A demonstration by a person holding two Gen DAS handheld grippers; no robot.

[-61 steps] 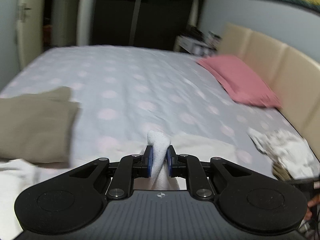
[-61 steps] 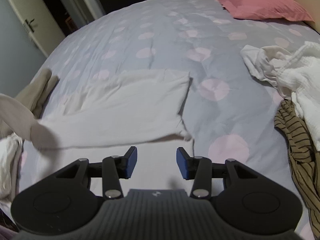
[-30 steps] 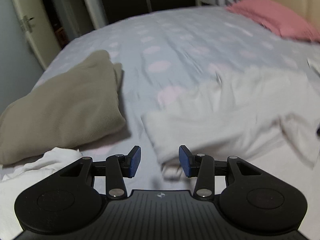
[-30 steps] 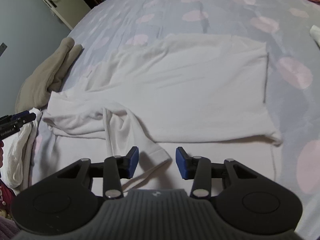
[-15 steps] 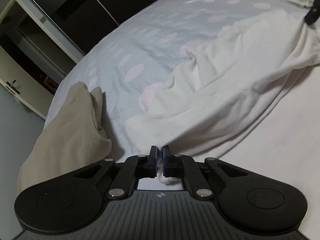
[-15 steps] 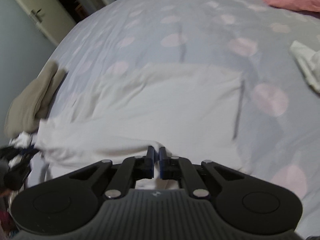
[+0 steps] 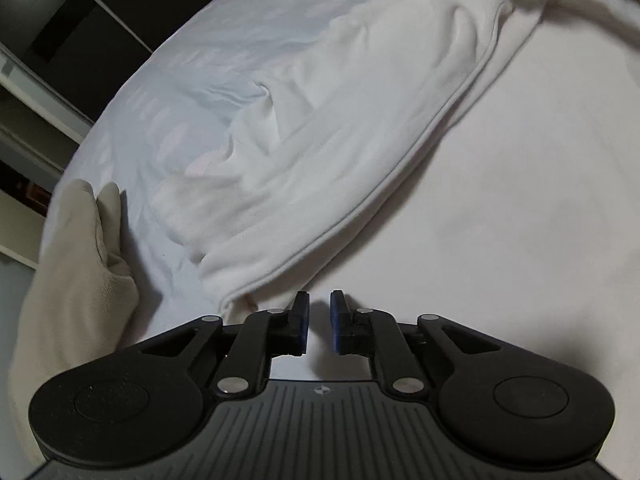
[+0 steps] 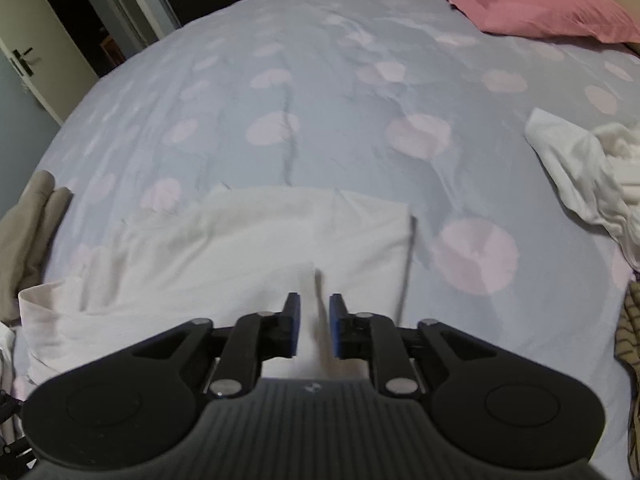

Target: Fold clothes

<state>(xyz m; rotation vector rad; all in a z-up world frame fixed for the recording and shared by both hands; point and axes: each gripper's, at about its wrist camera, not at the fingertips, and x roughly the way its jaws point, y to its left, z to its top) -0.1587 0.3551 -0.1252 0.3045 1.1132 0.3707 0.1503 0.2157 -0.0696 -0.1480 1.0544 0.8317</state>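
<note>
A white garment (image 7: 340, 152) lies folded over on the bed, its hemmed edge running diagonally; it also shows in the right wrist view (image 8: 248, 248). My left gripper (image 7: 319, 312) is slightly open and empty, just off the garment's near left corner. My right gripper (image 8: 314, 312) is slightly open and empty, low over the garment's near edge.
A folded beige garment (image 7: 76, 264) lies at the left, also in the right wrist view (image 8: 28, 224). A pile of white clothes (image 8: 588, 176) and a striped garment (image 8: 630, 328) lie at the right. A pink pillow (image 8: 520, 4) lies at the far right of the dotted bedsheet (image 8: 320, 80).
Both grippers were shut on the white garment's edge half a second ago; both have let go and opened a little. The garment now lies folded over.
</note>
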